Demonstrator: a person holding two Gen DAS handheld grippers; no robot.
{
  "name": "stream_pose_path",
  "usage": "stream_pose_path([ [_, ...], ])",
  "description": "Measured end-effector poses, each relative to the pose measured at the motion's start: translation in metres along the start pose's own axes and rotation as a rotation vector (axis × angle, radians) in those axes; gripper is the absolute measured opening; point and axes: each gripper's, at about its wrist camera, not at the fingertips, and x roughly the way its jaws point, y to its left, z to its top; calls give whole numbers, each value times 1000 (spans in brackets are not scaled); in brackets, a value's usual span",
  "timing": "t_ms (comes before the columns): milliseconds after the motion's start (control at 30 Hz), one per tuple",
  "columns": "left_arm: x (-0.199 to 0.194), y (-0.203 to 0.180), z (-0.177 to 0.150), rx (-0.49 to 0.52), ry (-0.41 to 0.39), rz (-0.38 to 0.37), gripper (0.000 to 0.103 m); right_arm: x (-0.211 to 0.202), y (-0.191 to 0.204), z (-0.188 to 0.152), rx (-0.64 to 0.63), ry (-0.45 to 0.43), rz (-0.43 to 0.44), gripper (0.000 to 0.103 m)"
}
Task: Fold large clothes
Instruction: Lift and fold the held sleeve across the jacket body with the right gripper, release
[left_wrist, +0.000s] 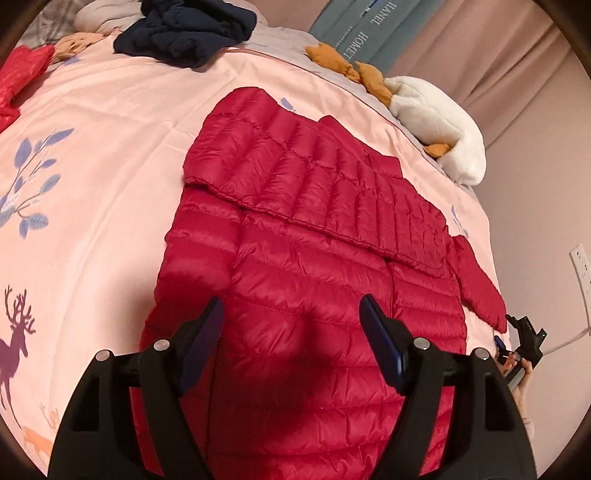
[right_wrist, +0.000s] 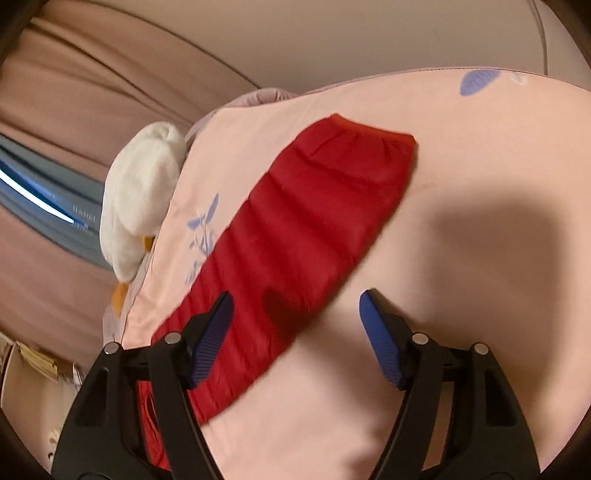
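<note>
Slippery red quilted jacket (left_wrist: 314, 258) lies flat on the bed (left_wrist: 110, 166), one sleeve (right_wrist: 295, 236) unfolded; your left gripper (left_wrist: 291, 332) and right gripper (right_wrist: 295, 325) gape empty, so a shallow pinch could slide off.

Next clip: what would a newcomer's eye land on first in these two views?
The red puffer jacket, spread flat in the middle of the pink printed bedspread with one sleeve folded across its body. Its other sleeve lies stretched out under the open right claw. A white plush duck sits at the bed's far edge.
</note>
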Motion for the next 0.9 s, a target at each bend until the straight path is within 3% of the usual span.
stream_pose_path([
  [67,0,1,0,-13,0,-3,76,3,-5,5,19,-21,-9,60],
  [133,0,0,-1,-20,-5,2,76,10,-7,7,19,-38,-59,36],
  [200,0,-4,-1,-7,-7,12,76,13,-10,8,9,-45,-88,21],
  [333,-3,-7,0,13,-11,16,76,7,-4,6,-45,-66,-129,6],
  [467,-5,-13,-1,31,-16,11,76,-23,48,-9,-233,-169,-109,4],
  [600,-7,-17,-6,38,-5,-25,76,-59,132,-42,-476,-222,34,4],
  [700,-4,-22,-11,49,19,-53,76,-75,186,-80,-644,-215,110,4],
  [900,-5,-33,-16,60,46,-144,76,-73,271,-192,-921,-93,252,4],
])
